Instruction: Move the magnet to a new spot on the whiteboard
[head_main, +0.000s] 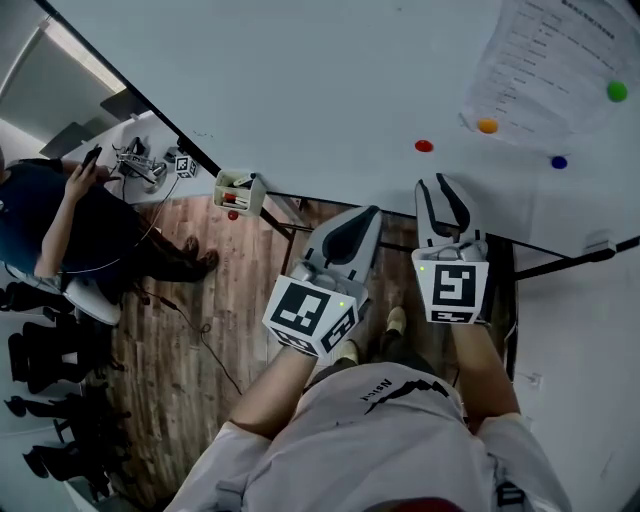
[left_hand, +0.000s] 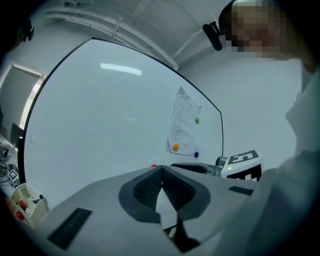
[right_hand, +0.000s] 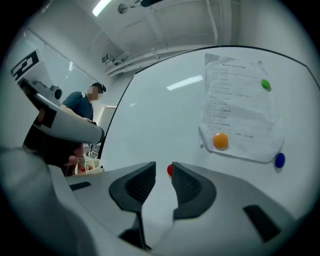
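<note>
Red magnet (head_main: 424, 146) sits on the whiteboard (head_main: 300, 80) at 11 o'clock of the right gripper (head_main: 442, 192), whose jaws stand apart and empty (left gripper (head_main: 360, 222) pinched closed, idle); advance squarely, as the magnet appears off-centre toward one jaw.

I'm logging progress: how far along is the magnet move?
Done: nothing that shows; the red magnet sits on the whiteboard, unheld. In hand: the right gripper is open, its jaws lined up on the magnet, apart from it. Left, if this is its old spot: grasp, shift, release.
</note>
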